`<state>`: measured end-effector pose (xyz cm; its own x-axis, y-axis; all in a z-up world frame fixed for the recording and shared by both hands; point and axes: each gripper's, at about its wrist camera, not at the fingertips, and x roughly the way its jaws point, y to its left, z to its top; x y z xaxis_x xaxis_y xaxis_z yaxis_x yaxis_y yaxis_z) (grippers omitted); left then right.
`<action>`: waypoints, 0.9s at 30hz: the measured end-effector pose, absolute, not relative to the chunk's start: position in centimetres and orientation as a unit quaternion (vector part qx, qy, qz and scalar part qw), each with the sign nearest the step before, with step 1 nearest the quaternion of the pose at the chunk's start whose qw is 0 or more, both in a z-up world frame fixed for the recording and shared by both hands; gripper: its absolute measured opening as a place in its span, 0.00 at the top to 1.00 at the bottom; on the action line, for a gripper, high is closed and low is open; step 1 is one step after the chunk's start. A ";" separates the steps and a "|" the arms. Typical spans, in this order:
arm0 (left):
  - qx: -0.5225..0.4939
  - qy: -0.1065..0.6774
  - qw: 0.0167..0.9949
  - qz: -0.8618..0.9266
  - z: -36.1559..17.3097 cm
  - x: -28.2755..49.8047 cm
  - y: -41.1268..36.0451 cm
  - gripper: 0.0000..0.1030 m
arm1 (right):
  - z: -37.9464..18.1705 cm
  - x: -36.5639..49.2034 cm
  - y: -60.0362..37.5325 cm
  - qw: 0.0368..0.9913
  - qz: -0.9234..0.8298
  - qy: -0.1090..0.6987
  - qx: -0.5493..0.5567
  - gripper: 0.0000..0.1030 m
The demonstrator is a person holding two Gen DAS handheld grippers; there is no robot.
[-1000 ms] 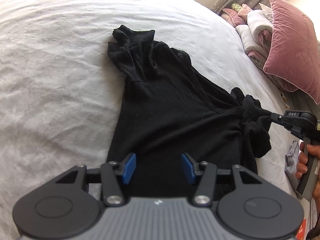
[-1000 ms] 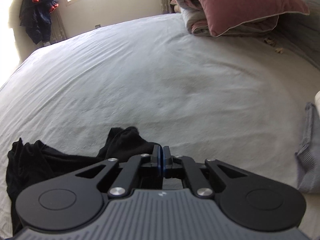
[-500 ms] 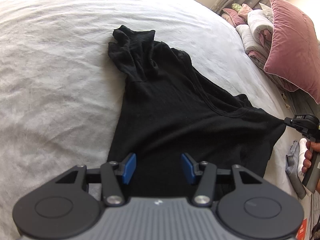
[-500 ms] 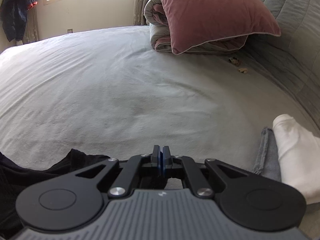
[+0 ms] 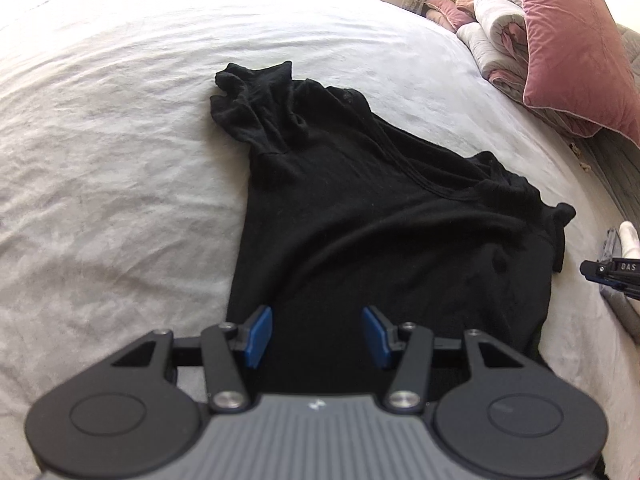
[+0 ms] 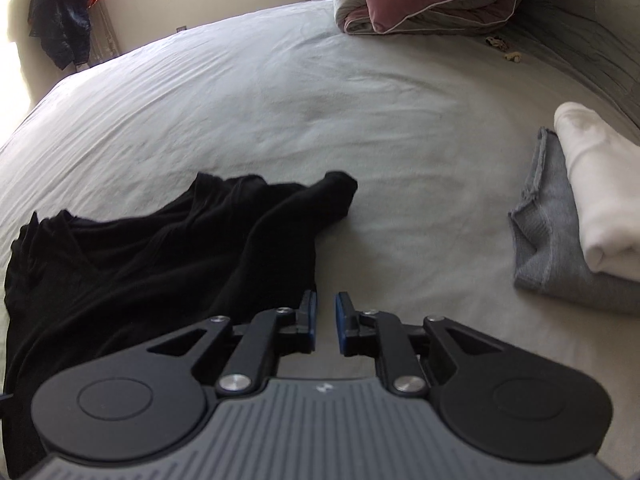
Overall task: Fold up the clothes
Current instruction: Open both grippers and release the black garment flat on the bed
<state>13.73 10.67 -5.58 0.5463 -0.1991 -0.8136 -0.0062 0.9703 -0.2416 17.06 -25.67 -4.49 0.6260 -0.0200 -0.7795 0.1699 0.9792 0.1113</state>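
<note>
Left wrist view: black shirt spread lengthwise on the bed, far sleeve bunched and crumpled, near sleeve drawn out toward the right edge with a small point of cloth at its tip. Soft, matte knit, shallow ridges running across the body, neckline seam faintly visible. Left gripper hovering over the hem, fingers released and half spread, nothing visibly pinched. Right gripper just off the near sleeve, apart from the cloth. Pink velvet pillow on rolled bedding at the head of the bed.

Right wrist view: right gripper with fingers opening, only bare sheet in the narrow gap, shirt edge just left of them. Sleeve tip lying flat on the pale, lightly wrinkled sheet. Folded grey cloth with a rolled white cloth on top, well to the right.

Judging the step: spreading flat before folding. Best done by smoothing the crumpled far sleeve next, pinching only a single layer at the cuff, pulling outward low along the bed, and steadying the hem so the body does not slide or ripple.
</note>
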 end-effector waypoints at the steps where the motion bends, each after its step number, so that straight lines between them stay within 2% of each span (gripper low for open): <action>1: -0.099 0.472 0.874 -0.055 -5.6 13.3 10.7 0.50 | -4.6 16.0 -25.6 0.896 -0.045 0.433 0.087 0.84; 3: -0.083 0.471 0.877 -0.054 -5.6 12.2 10.9 0.50 | -4.6 14.0 -25.5 0.894 -0.029 0.438 0.089 0.80; 4: -0.077 0.471 0.877 -0.055 -5.7 11.7 11.1 0.50 | -4.6 13.0 -25.4 0.893 -0.022 0.440 0.092 0.72; 6: -0.074 0.472 0.876 -0.064 -5.7 10.4 11.6 0.50 | -4.6 11.0 -25.3 0.893 -0.006 0.440 0.095 0.65; 13: -0.080 0.479 0.870 -0.083 -5.8 6.1 12.9 0.50 | -4.7 5.4 -25.6 0.891 0.028 0.437 0.123 0.65; 21: -0.139 0.494 0.850 -0.117 -6.6 2.8 14.6 0.52 | -4.6 0.6 -26.9 0.886 0.044 0.434 0.155 0.65; 27: -0.106 0.496 0.852 -0.128 -6.7 0.5 13.6 0.53 | -4.5 -2.3 -27.6 0.880 0.058 0.444 0.157 0.65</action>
<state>0.50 13.62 -6.70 0.4757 -0.3230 -0.8182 0.1119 0.9448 -0.3079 -2.35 -27.59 -4.52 0.5994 0.2404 -0.7635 0.0374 0.9444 0.3268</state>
